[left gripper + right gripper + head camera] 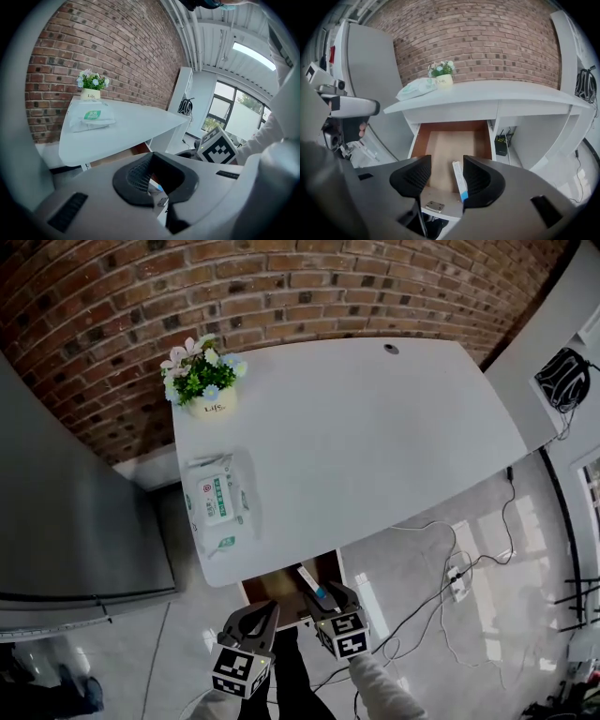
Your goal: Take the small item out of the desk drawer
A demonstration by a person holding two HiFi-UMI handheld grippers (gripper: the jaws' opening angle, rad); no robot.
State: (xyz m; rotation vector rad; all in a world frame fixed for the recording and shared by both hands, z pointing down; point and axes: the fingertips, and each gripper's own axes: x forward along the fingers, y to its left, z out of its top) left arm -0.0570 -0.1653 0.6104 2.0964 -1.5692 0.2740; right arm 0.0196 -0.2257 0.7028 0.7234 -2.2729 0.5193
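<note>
The desk drawer [267,585] stands pulled out under the white desk's [375,446] near edge, its wooden floor [450,145] bare in the right gripper view. A small white stick-shaped item with a blue end [459,180] lies lengthwise in the drawer's front right part [309,583]. My right gripper [447,176] hovers open over the drawer front, its right pad beside the item, nothing clamped. It shows in the head view too [330,596]. My left gripper [255,612] hangs open at the drawer's front left; its own view [153,180] shows a sliver of the item through a narrow gap.
A flower pot [202,381] and a pack of wet wipes [217,502] sit on the desk's left side. A grey cabinet [66,512] stands to the left. Cables and a power strip [457,582] lie on the floor at right. A brick wall [281,287] is behind.
</note>
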